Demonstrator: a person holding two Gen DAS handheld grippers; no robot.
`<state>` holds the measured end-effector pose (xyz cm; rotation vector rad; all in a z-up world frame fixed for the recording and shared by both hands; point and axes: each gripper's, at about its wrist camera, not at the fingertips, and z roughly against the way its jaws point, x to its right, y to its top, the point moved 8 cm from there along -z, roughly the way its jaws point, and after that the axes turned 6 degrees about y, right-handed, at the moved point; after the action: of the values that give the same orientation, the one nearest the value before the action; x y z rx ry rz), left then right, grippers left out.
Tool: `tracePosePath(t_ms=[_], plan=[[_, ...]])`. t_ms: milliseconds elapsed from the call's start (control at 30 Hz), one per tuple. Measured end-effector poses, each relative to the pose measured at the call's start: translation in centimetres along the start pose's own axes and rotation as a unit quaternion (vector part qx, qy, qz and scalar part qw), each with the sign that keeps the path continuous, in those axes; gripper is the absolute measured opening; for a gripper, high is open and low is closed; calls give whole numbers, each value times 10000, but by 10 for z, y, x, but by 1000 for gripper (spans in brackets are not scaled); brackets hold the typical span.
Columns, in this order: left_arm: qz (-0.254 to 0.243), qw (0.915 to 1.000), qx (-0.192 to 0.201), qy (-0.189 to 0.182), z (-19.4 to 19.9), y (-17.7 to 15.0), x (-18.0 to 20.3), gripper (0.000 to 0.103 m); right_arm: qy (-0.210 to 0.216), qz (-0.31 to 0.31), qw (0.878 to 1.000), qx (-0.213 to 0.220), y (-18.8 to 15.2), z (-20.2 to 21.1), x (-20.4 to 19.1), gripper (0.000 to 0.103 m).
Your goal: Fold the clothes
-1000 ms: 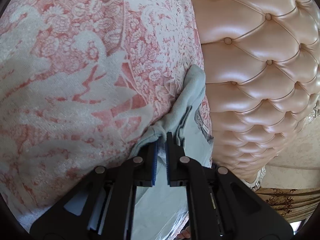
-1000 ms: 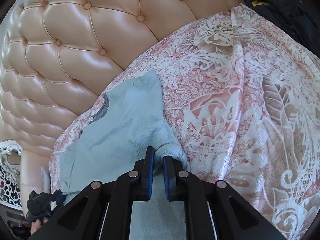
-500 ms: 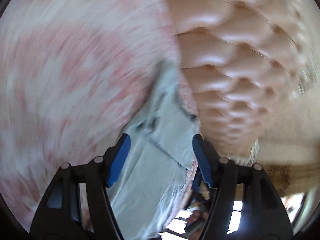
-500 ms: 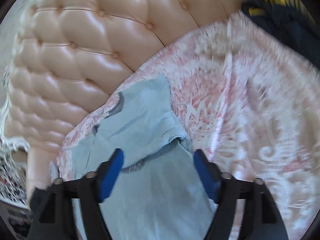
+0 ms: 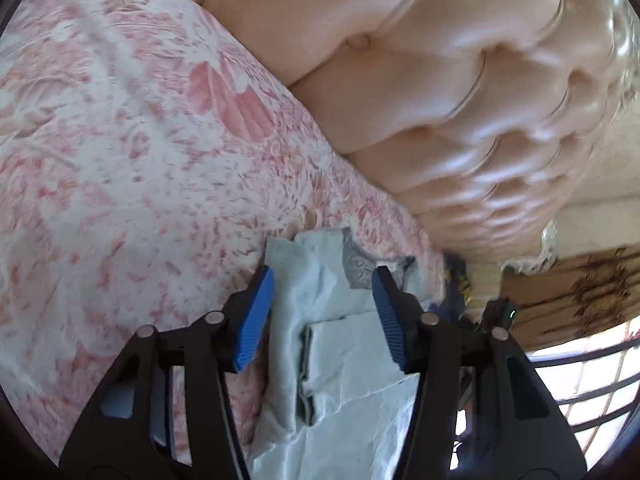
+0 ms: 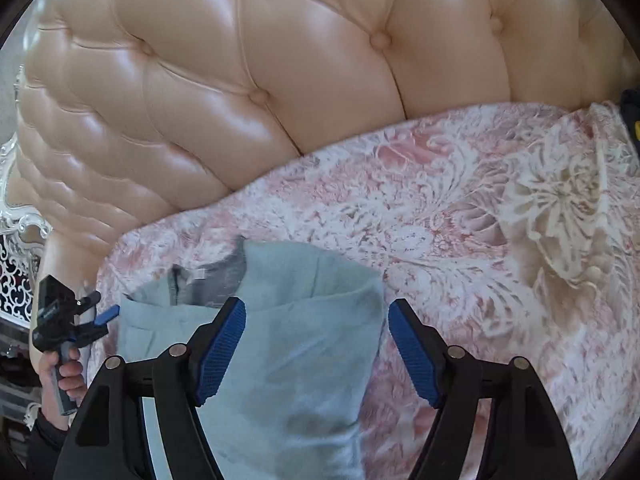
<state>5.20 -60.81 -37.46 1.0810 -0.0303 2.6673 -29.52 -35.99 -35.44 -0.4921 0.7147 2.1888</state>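
A pale blue-grey garment (image 5: 340, 344) lies folded on the pink floral bedspread (image 5: 120, 160), with a grey collar at its far end. My left gripper (image 5: 323, 286) is open and empty, hovering over the garment's near fold. In the right wrist view the same garment (image 6: 296, 344) lies below my right gripper (image 6: 316, 316), which is open and empty above it. The left gripper also shows in the right wrist view (image 6: 102, 318), held in a hand at the garment's left edge.
A tufted peach leather headboard (image 6: 280, 80) rises just behind the garment. A dark garment (image 6: 632, 112) lies at the far right edge of the bed. The bedspread (image 6: 500, 240) stretches away to the right. A window with bars (image 5: 592, 376) shows past the bed's side.
Both grippers were shut on the garment's edge a second ago. Both have opened, let go of it and pulled back, leaving it folded on the bed.
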Motion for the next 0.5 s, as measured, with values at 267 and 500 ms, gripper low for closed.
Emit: tracePosePath(t_ms=[267,500], plan=[[-624,9951,-232,732,-18,1,5,5,-321,258,9988,-269,2,-18,6,46],[-900,9915,-89,936,-8,5,12,5,-666,436,9968,-109,2,-12,5,5]])
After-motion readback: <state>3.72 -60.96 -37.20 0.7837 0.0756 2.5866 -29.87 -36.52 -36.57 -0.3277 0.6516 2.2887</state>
